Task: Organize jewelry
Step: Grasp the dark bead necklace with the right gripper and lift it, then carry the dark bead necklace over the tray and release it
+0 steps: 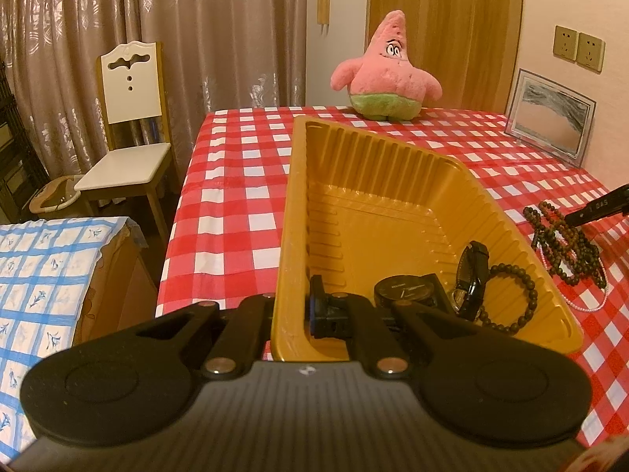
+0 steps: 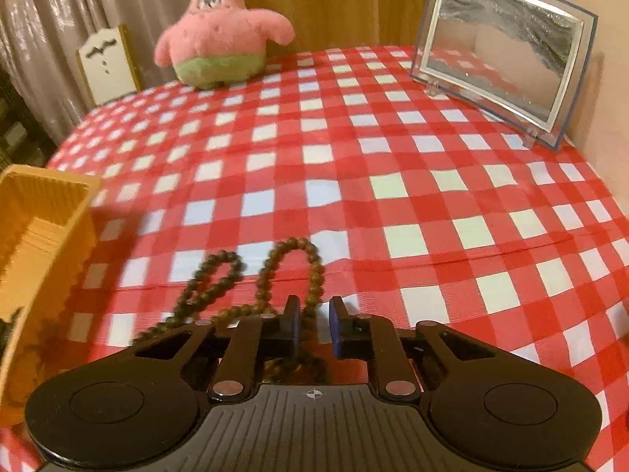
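Observation:
A yellow ribbed tray sits on the red-checked tablecloth. My left gripper is shut on its near left wall, one finger outside and one inside. In the tray's near end lie a black watch, a second dark watch and a brown bead bracelet. To the tray's right, long brown bead strands and a thin pink chain lie on the cloth. My right gripper hangs low over these beads. Its jaws stand narrowly apart with one strand between them, and cloth shows beside the right pad.
A pink star plush stands at the table's far edge and a clear picture frame at the far right by the wall. A white chair and a blue-checked surface lie beyond the table's left edge.

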Demonstrator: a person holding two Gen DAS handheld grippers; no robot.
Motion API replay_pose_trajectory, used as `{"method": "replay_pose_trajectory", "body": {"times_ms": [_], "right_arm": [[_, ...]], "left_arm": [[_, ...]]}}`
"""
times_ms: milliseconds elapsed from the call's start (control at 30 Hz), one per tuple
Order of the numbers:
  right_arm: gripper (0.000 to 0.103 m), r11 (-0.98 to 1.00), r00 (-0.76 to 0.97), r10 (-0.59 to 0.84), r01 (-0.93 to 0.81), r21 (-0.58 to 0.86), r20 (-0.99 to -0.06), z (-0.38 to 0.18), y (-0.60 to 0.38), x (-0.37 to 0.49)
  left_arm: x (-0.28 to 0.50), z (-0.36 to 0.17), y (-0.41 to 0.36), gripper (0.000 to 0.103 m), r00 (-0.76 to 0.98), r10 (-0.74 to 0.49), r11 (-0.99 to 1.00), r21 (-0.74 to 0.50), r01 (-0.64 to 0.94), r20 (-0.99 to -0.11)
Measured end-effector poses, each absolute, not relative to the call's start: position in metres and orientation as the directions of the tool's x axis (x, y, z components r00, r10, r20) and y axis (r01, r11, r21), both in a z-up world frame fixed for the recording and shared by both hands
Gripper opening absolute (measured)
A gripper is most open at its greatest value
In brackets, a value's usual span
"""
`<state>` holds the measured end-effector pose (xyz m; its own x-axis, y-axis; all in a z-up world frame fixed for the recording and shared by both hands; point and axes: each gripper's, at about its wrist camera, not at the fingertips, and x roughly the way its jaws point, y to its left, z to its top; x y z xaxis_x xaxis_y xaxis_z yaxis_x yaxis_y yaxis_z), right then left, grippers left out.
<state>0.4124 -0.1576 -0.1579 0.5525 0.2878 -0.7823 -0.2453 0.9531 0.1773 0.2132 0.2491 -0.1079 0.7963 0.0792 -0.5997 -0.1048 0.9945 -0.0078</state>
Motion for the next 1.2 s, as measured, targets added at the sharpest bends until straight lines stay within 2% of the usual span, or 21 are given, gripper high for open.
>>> {"method": "replay_pose_trajectory", "body": {"times_ms": [200, 267, 433, 667, 1200], "right_arm": [[0.015, 0.949, 0.565, 0.245, -0.306, 0.076, -0.788, -0.16, -0.141, 0.416], [0.007, 0.942, 0.567, 0.241, -0.333, 0.048, -0.788, -0.161, -0.137, 0.415], [0.006, 0.952, 0.576, 0.257, -0.287, 0.103, -0.776, -0.155, -0.147, 0.413], [0.006, 0.93, 0.659, 0.367, -0.236, 0.283, -0.656, -0.103, -0.174, 0.396], [0.006, 0.888, 0.788, 0.439, -0.308, 0.342, -0.431, 0.014, -0.185, 0.339]], "left_arm": [[0.214, -0.108, 0.249, 0.004, 0.796, 0.081, 0.994, -0.007, -0.106, -0.6], [0.214, -0.108, 0.249, 0.004, 0.796, 0.08, 0.994, -0.007, -0.106, -0.6], [0.214, -0.108, 0.249, 0.004, 0.797, 0.079, 0.995, -0.006, -0.104, -0.599], [0.216, -0.107, 0.248, 0.003, 0.798, 0.078, 0.995, -0.002, -0.098, -0.598], [0.217, -0.104, 0.246, 0.003, 0.801, 0.078, 0.996, 0.016, -0.085, -0.594]]}}
